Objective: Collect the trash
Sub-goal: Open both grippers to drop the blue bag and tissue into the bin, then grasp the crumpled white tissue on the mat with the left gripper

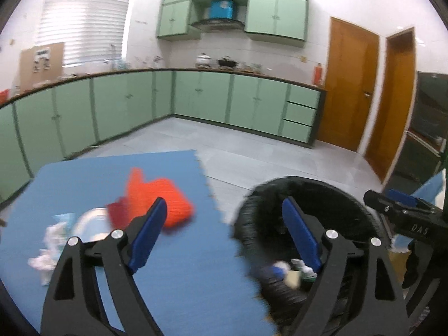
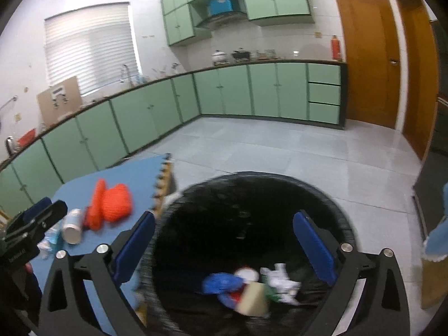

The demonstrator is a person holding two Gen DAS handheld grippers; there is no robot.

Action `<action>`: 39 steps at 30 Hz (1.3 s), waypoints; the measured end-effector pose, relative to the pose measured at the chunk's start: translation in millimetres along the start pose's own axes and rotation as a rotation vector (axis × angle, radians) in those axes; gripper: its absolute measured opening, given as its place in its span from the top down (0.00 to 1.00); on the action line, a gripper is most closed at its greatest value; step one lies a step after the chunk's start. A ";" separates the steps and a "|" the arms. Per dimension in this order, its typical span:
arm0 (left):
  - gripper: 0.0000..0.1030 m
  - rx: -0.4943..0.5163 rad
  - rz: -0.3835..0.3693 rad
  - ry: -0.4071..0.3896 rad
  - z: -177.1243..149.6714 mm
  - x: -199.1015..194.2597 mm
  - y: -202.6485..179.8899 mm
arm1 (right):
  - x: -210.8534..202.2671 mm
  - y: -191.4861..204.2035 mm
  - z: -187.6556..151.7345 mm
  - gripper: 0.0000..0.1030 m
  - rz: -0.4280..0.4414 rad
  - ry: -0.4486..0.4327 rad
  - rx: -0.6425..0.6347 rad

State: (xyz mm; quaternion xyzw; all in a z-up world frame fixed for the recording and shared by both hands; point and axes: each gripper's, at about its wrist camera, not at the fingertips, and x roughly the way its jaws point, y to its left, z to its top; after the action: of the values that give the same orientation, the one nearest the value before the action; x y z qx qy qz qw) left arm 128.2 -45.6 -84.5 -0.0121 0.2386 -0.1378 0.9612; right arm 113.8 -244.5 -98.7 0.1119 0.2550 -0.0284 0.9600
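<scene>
Both grippers, left gripper (image 1: pixel 224 224) and right gripper (image 2: pixel 224 240), stand wide and empty above the black bin (image 2: pixel 344 224). Remaining trash, orange bag (image 1: pixel 165 196), can (image 2: pixel 72 225), tissues (image 1: pixel 47 249), lies left on the blue mat (image 1: pixel 182 280); reaching there probably comes next.

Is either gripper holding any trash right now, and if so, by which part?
Nothing is held. The left gripper and right gripper are both open with nothing between their pads; the right one is above the black bin.

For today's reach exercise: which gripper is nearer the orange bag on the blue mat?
Left. The left gripper sits just beside the orange bag; the right gripper hangs over the black bin.
</scene>
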 end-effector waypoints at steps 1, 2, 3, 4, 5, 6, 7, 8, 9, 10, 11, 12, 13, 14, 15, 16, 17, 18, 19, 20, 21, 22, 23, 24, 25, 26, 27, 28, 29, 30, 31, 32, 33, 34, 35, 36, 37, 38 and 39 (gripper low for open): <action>0.20 -0.001 0.029 -0.005 -1.6 -6.7 11.5 | 3.9 12.3 -1.3 0.06 0.020 0.006 -0.005; 0.20 -0.002 0.045 -0.007 -1.2 -11.2 19.6 | 6.8 20.6 -2.0 0.06 0.032 0.013 -0.011; 0.20 -0.001 0.073 -0.010 -2.7 -17.0 30.7 | 11.1 32.1 -3.7 0.06 0.051 0.023 -0.021; 0.20 0.002 0.098 -0.014 -3.9 -21.8 39.6 | 13.4 39.7 -5.5 0.06 0.062 0.028 -0.028; 0.20 0.004 0.125 -0.017 -5.6 -26.6 49.4 | 17.1 53.1 -7.4 0.06 0.082 0.031 -0.043; 0.20 0.003 0.159 -0.018 -8.0 -31.9 61.6 | 19.0 62.5 -8.4 0.06 0.094 0.029 -0.053; 0.20 -0.002 0.184 -0.016 -10.5 -35.3 72.2 | 20.1 70.4 -9.1 0.06 0.103 0.028 -0.059; 0.20 -0.008 0.201 -0.013 -12.0 -38.1 80.2 | 22.4 81.5 -10.6 0.06 0.118 0.025 -0.068; 0.20 -0.017 0.224 -0.007 -15.2 -40.6 91.4 | 24.0 89.3 -12.0 0.06 0.130 0.023 -0.075; 0.20 -0.026 0.245 0.000 -18.3 -42.9 101.4 | 26.8 100.4 -13.8 0.06 0.145 0.021 -0.087; 0.20 -0.035 0.262 0.005 -21.0 -45.4 110.2 | 28.1 106.6 -16.4 0.06 0.154 0.020 -0.096; 0.20 -0.049 0.287 0.010 -24.4 -47.2 122.4 | 30.5 115.8 -18.3 0.06 0.166 0.020 -0.107; 0.20 -0.055 0.300 0.012 -28.0 -50.2 129.2 | 31.7 122.3 -20.0 0.06 0.173 0.021 -0.115; 0.20 -0.061 0.317 0.016 -30.0 -51.6 138.2 | 34.1 131.5 -21.8 0.06 0.182 0.025 -0.125; 0.20 -0.071 0.334 0.022 -32.1 -52.0 148.1 | 36.5 139.8 -23.7 0.06 0.191 0.029 -0.135; 0.20 -0.079 0.348 0.029 -34.4 -52.5 155.9 | 38.2 144.9 -25.2 0.06 0.198 0.029 -0.141; 0.20 -0.088 0.361 0.035 -35.7 -52.8 163.6 | 40.5 150.7 -26.4 0.06 0.207 0.030 -0.148; 0.20 -0.099 0.375 0.042 -38.0 -52.2 173.1 | 42.9 156.4 -27.7 0.06 0.214 0.031 -0.155; 0.20 -0.108 0.391 0.050 -40.3 -51.4 181.7 | 45.7 163.1 -29.9 0.06 0.222 0.033 -0.162; 0.21 -0.114 0.400 0.056 -41.8 -51.2 187.4 | 46.9 165.7 -30.8 0.06 0.226 0.034 -0.167; 0.21 -0.128 0.412 0.066 -44.2 -49.0 196.3 | 49.0 170.5 -32.3 0.06 0.230 0.035 -0.173; 0.22 -0.135 0.421 0.070 -45.2 -47.7 199.4 | 52.2 176.1 -34.7 0.06 0.234 0.039 -0.179; 0.22 -0.145 0.430 0.076 -46.3 -46.0 204.1 | 54.1 178.8 -36.5 0.06 0.238 0.044 -0.181; 0.22 -0.162 0.433 0.085 -48.2 -43.5 211.6 | 57.0 182.5 -38.2 0.06 0.244 0.051 -0.182; 0.22 -0.174 0.434 0.091 -49.8 -41.5 215.8 | 60.4 187.0 -40.7 0.06 0.250 0.061 -0.183; 0.22 -0.184 0.435 0.097 -50.7 -38.8 218.0 | 62.7 190.7 -42.6 0.06 0.253 0.067 -0.186; 0.22 -0.195 0.432 0.105 -51.4 -35.1 220.5 | 65.2 194.5 -44.3 0.06 0.256 0.074 -0.192; 0.22 -0.202 0.429 0.107 -52.5 -32.5 220.8 | 67.0 196.4 -44.9 0.06 0.257 0.078 -0.197; 0.22 -0.206 0.427 0.109 -52.7 -30.2 222.1 | 69.3 199.8 -46.8 0.06 0.260 0.084 -0.203; 0.22 -0.209 0.424 0.112 -51.7 -26.4 222.5 | 70.9 202.2 -48.0 0.06 0.262 0.088 -0.207; 0.22 -0.210 0.421 0.113 -50.1 -23.2 222.8 | 71.3 203.2 -48.6 0.06 0.263 0.089 -0.209; 0.22 -0.210 0.418 0.114 -48.4 -19.6 223.2 | 73.0 205.1 -49.3 0.06 0.262 0.093 -0.213; 0.22 -0.211 0.417 0.115 -49.3 -16.0 222.8 | 74.7 206.6 -49.7 0.06 0.262 0.096 -0.217; 0.22 -0.213 0.413 0.120 -47.1 -11.3 223.8 | 76.2 207.8 -50.0 0.06 0.262 0.098 -0.221; 0.22 -0.215 0.411 0.124 -46.7 -8.2 226.5 | 77.4 208.7 -50.2 0.06 0.260 0.100 -0.225; 0.22 -0.219 0.407 0.132 -45.0 -3.0 228.3 | 78.3 209.4 -50.5 0.06 0.258 0.102 -0.229; 0.22 -0.222 0.405 0.137 -44.3 0.6 229.4 | 80.1 210.2 -51.1 0.06 0.256 0.105 -0.233; 0.22 -0.228 0.403 0.142 -43.5 4.1 231.4 | 81.3 210.5 -51.8 0.06 0.254 0.107 -0.235; 0.22 -0.237 0.401 0.150 -43.2 8.4 234.7 | 82.1 210.2 -52.5 0.06 0.254 0.109 -0.236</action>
State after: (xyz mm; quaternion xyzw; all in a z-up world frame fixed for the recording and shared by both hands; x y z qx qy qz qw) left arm 176.2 179.7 -147.5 -0.0671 0.3215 0.0841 0.9408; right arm 183.1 -27.6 -141.7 0.0312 0.2923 0.1292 0.9471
